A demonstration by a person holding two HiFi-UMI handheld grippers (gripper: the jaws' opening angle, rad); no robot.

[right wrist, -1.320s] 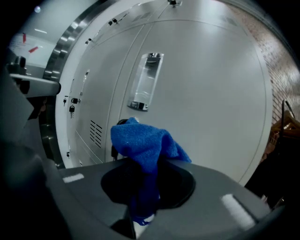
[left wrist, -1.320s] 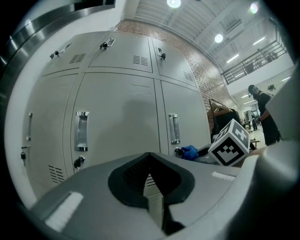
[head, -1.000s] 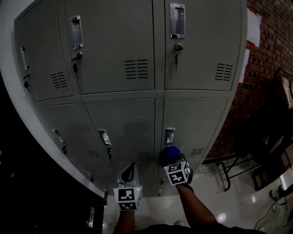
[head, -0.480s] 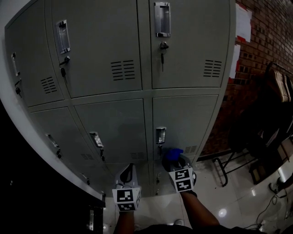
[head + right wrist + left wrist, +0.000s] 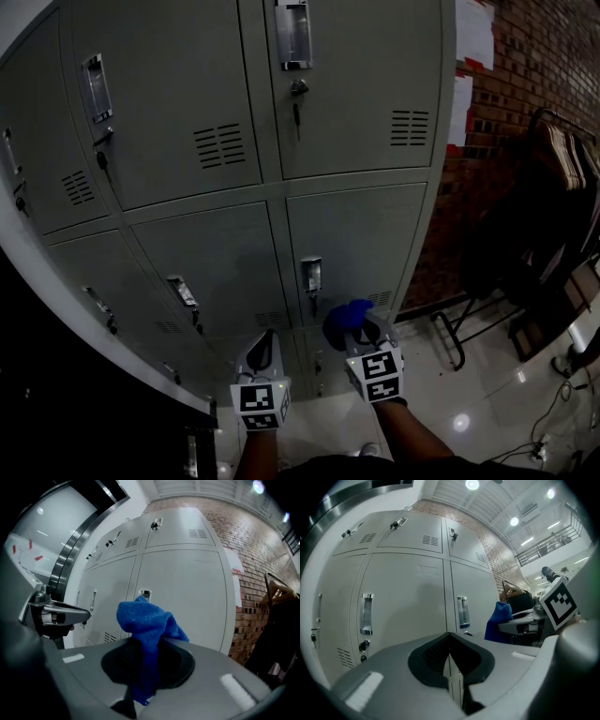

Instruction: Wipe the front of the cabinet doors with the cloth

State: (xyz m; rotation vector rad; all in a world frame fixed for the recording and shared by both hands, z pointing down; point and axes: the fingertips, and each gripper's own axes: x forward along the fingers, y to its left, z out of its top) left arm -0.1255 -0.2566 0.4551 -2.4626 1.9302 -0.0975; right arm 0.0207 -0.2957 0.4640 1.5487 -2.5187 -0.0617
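Observation:
A grey locker cabinet (image 5: pixel 216 141) with several doors fills the head view. My right gripper (image 5: pixel 361 330) is shut on a blue cloth (image 5: pixel 345 315), held low near the bottom right door (image 5: pixel 361 239), just right of its handle (image 5: pixel 311 274); whether the cloth touches the door I cannot tell. In the right gripper view the cloth (image 5: pixel 147 630) bunches up out of the closed jaws before the door (image 5: pixel 187 597). My left gripper (image 5: pixel 263 354) hangs beside it, shut and empty, and points at the lower doors (image 5: pixel 408 602). From the left gripper view the cloth (image 5: pixel 499 620) shows at the right.
A brick wall (image 5: pixel 520 84) with pinned papers stands right of the cabinet. A dark chair or rack (image 5: pixel 525 244) sits on the glossy floor (image 5: pixel 487 403) at the right. Keys hang from the upper door locks (image 5: pixel 296 98).
The view has swung right, so the cabinet has slid left and the brick wall shows more. The right gripper with the cloth sits slightly lower and farther from the door handle.

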